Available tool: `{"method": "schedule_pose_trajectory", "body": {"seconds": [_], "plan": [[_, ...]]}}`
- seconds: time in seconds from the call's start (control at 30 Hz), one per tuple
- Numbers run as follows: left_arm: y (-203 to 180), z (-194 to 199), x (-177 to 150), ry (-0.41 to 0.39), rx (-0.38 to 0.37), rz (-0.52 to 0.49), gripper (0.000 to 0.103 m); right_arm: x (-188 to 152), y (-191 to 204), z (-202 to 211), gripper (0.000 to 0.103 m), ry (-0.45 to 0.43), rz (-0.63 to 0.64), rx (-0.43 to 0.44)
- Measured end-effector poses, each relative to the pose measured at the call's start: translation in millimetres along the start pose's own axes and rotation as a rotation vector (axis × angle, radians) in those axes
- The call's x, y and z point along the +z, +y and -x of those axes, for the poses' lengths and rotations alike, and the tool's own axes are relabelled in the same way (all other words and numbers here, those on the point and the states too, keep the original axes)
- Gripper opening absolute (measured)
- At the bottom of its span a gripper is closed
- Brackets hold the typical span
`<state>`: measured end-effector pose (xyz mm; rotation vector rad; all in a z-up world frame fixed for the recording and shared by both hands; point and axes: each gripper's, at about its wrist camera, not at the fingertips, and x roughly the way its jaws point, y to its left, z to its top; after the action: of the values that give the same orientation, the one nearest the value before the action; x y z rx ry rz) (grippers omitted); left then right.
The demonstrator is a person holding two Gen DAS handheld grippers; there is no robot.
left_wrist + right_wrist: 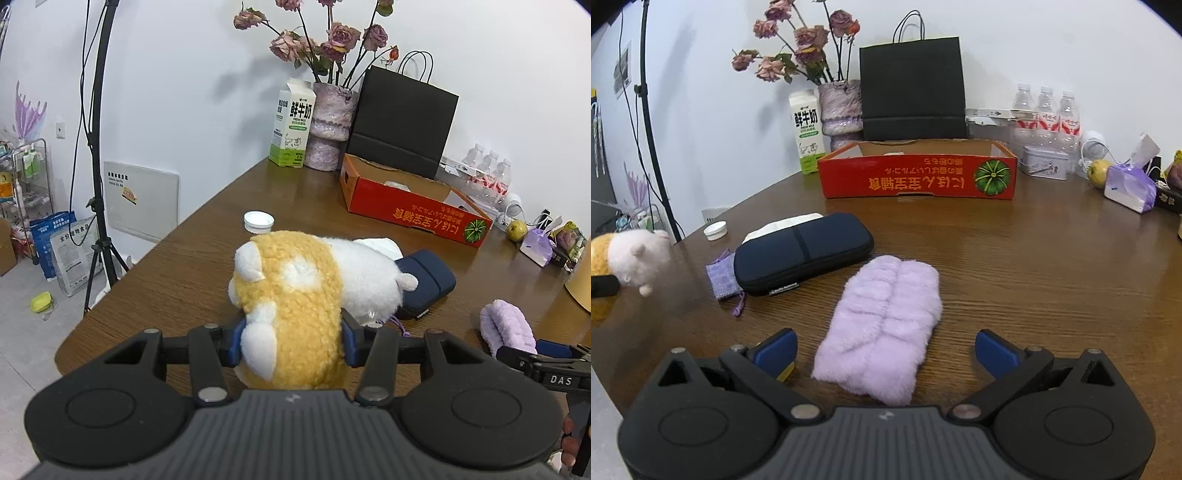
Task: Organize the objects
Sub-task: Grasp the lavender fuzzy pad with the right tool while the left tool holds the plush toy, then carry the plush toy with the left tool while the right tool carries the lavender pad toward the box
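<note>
The left tool [291,343] is squeezed tight on a soft toy [295,291], yellow and white; its blue pads press into the toy's fluffy sides, and the toy looks lifted a little off the brown tabletop [1034,266]; I cannot see the toy's underside, so I am not sure. The right tool [884,354] is spread wide and holds nothing; a fuzzy purple pouch [882,325] lies flat right in front of it, between the two blue pads but not touching them; the pouch's long side runs away from the tool and leans a bit to the right, so the right hand is the near one for it. A little further sit a dark blue case [803,251] and a small purple bag [724,277] just beside it; something white peeks out behind the case, and I cannot tell what it is; a white cap [715,230] sits past that. Far back is the red box [918,177], open on top, where things could go, I think; most of its inside is hidden by its front wall.
</note>
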<state>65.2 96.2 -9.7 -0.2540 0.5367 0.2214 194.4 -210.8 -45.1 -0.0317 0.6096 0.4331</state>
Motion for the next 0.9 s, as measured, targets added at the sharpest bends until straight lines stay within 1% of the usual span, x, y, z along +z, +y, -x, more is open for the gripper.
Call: {"method": "schedule_pose_trajectory", "body": {"seconds": [0.2,0.33,0.5,0.53,0.57,0.63,0.73,0.8,0.83,0.87,0.9], "plan": [[3.9,3.9,5.5,-0.022,0.023,-0.004,0.049,2.3,3.5,-8.6,0.102,0.026,0.023,0.005],[8.0,2.5,7.5,-0.019,0.032,0.001,0.049,2.9,3.3,-10.0,0.102,0.026,0.012,0.007],[5.1,-2.4,12.9,-0.017,0.005,-0.016,0.049,3.9,6.2,-12.1,0.101,0.031,0.002,-0.006],[3.6,-3.2,12.8,-0.017,-0.002,-0.017,0.049,4.2,7.2,-13.8,0.097,0.036,0.003,-0.017],[2.8,-3.9,12.6,-0.018,-0.010,-0.017,0.050,4.6,7.9,-15.9,0.090,0.040,0.003,-0.030],[0.7,-5.4,11.7,-0.019,-0.026,-0.014,0.050,5.2,8.1,-20.3,0.083,0.050,-0.007,-0.050],[-1.9,-8.4,10.2,-0.011,-0.043,-0.016,0.049,5.7,10.6,-22.0,0.079,0.048,-0.002,-0.063],[-3.1,-10.6,10.0,-0.005,-0.051,-0.019,0.049,5.9,13.0,-21.6,0.073,0.047,0.007,-0.060],[-3.5,-11.1,9.4,-0.004,-0.055,-0.018,0.050,5.9,14.6,-21.2,0.064,0.045,0.016,-0.069],[-4.0,-11.8,9.5,-0.004,-0.061,-0.017,0.049,5.9,16.1,-20.6,0.053,0.042,0.026,-0.085],[-4.6,-12.4,9.6,-0.004,-0.067,-0.016,0.049,5.6,16.8,-19.9,0.050,0.039,0.031,-0.088]]}}
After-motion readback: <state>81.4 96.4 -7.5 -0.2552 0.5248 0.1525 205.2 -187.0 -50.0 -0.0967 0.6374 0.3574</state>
